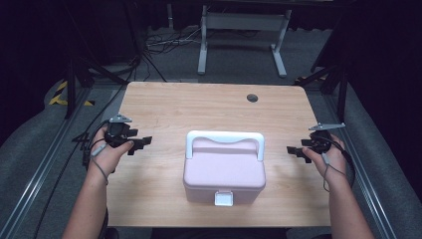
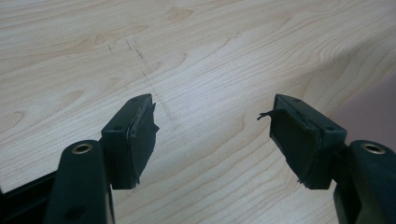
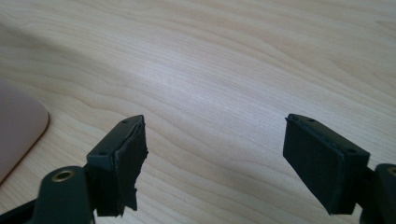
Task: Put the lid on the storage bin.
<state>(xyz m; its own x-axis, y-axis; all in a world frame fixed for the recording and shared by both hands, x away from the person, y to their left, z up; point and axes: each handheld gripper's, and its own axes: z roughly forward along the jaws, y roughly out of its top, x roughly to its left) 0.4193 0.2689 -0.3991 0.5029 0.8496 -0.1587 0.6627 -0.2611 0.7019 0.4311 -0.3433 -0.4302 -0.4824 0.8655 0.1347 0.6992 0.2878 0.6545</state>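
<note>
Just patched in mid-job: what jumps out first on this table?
A pale pink box with a white handle and a white front latch sits closed near the middle of the wooden table. The left gripper and right gripper flank it, both open, holding nothing and apart from it. A small round hole marks the table's far side.

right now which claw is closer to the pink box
Left, by a little. The left claw sits off the pink box on its left; the right claw sits slightly farther off its right. Neither touches it.
</note>
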